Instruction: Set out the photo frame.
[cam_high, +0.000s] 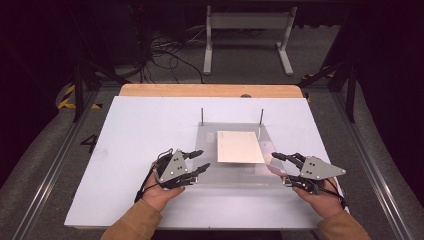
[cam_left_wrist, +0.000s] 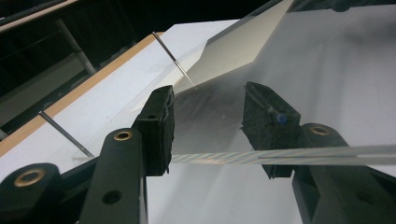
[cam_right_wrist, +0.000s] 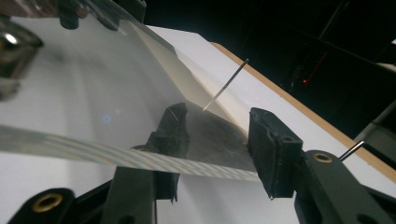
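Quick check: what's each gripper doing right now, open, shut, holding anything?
Left gripper: open, jaws either side of the clear sheet's left edge, not gripping.
Right gripper: open at the sheet's right edge, not gripping.

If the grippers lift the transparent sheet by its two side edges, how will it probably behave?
The transparent sheet looks thin and glossy, so it probably slips between the pads. Its near edge runs straight across both gripper views, which suggests some stiffness, though it may still sag in the middle. The cream paper lying loose on it would likely slide off if it tilts.
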